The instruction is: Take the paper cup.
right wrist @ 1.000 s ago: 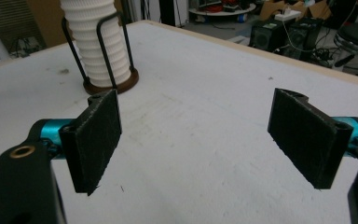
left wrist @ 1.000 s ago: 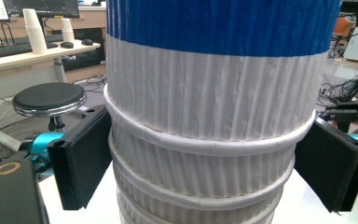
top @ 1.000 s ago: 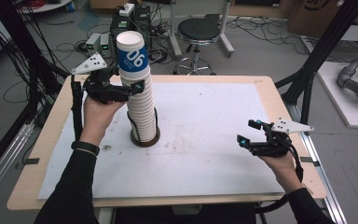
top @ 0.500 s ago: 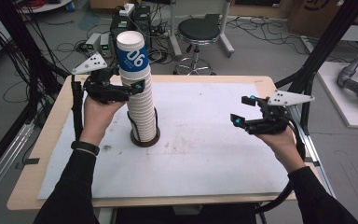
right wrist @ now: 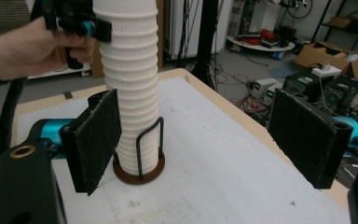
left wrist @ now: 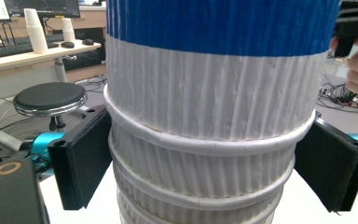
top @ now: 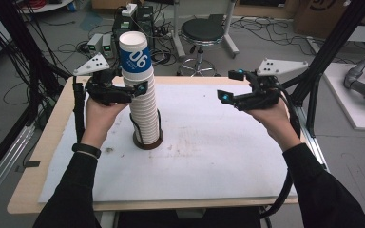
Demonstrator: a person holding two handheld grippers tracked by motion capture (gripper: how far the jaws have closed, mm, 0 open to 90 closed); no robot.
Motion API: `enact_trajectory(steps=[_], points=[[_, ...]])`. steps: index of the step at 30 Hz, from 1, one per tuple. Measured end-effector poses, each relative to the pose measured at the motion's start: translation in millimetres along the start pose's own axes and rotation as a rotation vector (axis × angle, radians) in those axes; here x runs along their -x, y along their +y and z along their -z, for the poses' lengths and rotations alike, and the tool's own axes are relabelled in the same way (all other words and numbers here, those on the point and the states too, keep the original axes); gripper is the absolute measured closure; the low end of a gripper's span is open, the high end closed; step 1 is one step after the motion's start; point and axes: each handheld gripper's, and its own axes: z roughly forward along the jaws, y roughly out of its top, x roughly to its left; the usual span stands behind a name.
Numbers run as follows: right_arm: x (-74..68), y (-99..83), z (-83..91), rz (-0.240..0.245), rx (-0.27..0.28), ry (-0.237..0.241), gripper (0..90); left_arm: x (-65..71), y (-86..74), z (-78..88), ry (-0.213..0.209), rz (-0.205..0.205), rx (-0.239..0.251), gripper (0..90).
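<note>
The left gripper (top: 140,88) is pinching its fingers (left wrist: 86,161) on the stack of paper cups (top: 140,95), which is standing in a round holder (top: 148,140) on the table (top: 209,156). Right of the stack, the right gripper (top: 230,85) is hovering, fingers (right wrist: 95,137) spread and empty.

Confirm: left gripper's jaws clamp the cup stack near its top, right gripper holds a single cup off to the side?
Not quite. The right gripper holds nothing: in the right gripper view its jaws stand open with only the table between them. The left gripper does clamp the cup stack near its top.
</note>
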Motion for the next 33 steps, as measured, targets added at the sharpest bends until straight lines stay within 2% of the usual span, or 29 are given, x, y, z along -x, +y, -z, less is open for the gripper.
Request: enact_trajectory(steps=[7, 14, 22, 24, 29, 30, 33], points=[[-2.9, 25.4, -23.0, 0.028, 0.014, 0.026, 17.7, -0.2, 0.0, 0.0, 0.0, -0.001, 0.0, 12.3], [-8.2, 54.8, -48.6, 0.025, 0.025, 0.065, 17.7, 0.8, 0.2, -0.3, 0.003, -0.003, -0.002, 12.3], [-15.4, 83.5, -71.0, 0.038, 0.054, 0.086, 17.6, 2.0, 0.1, -2.1, 0.004, -0.004, 0.003, 12.3], [-19.2, 90.2, -77.9, 0.025, 0.052, 0.096, 17.6, 2.2, 0.0, -2.6, 0.004, -0.002, 0.006, 12.3], [-29.6, 105.8, -99.9, 0.033, 0.046, 0.119, 17.6, 2.0, 0.1, -2.1, 0.004, -0.006, 0.002, 12.3], [-29.6, 105.8, -99.9, 0.033, 0.046, 0.119, 17.6, 1.9, 0.2, -1.9, 0.004, -0.007, 0.001, 12.3], [-31.8, 111.9, -109.6, 0.01, 0.054, 0.131, 17.6, 1.8, 0.3, -1.5, 0.004, -0.008, -0.001, 12.3]])
